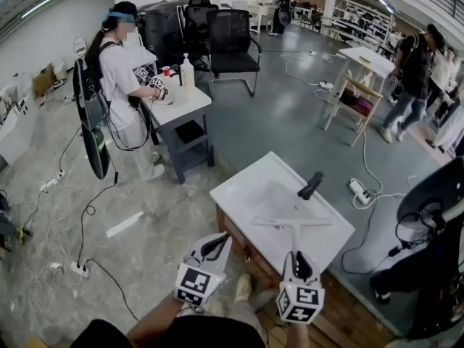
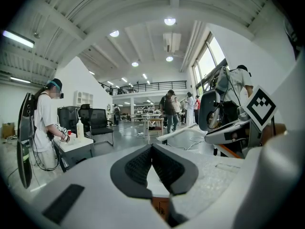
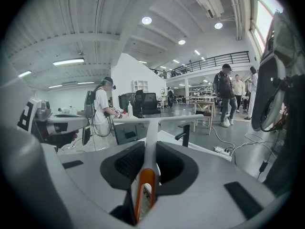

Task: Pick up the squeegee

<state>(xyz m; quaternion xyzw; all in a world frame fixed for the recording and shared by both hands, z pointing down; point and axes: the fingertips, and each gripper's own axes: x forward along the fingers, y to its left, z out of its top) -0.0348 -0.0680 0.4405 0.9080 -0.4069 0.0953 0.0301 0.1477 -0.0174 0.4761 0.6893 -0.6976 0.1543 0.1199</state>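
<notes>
Two grippers are seen at the bottom of the head view. The left gripper (image 1: 217, 245) (image 2: 152, 148) is held in the air by the near left corner of the sink (image 1: 239, 187). Its jaws are pressed together at the tips, and nothing is held between them.

The right gripper (image 1: 297, 258) (image 3: 151, 147) is held over the near edge of the sink. Its jaws are part way apart and are clamped on the handle of the one squeegee (image 1: 293, 223) (image 3: 151, 128). The handle is squeezed from both sides by the black pads. The squeegee is white, with an orange bit at the gripper end, and it is shaped like a T. Its long blade is held flat across, over the basin.

One sink is seen. It is white and is set on one wooden cabinet (image 1: 233, 239). One black tap (image 1: 312, 185) (image 3: 183, 135) is fixed at its far right side. One white power strip (image 1: 359, 191) is laid on the floor just behind the sink.

Farther back, one small white table (image 1: 181, 107) is seen. One person (image 1: 119, 71) in a white shirt is stood at it. One bottle (image 1: 187, 72) and one red cup (image 1: 165, 70) are placed on top.

Behind the table, one black chair (image 1: 233, 38) is parked. At least three more people are seen far off.
</notes>
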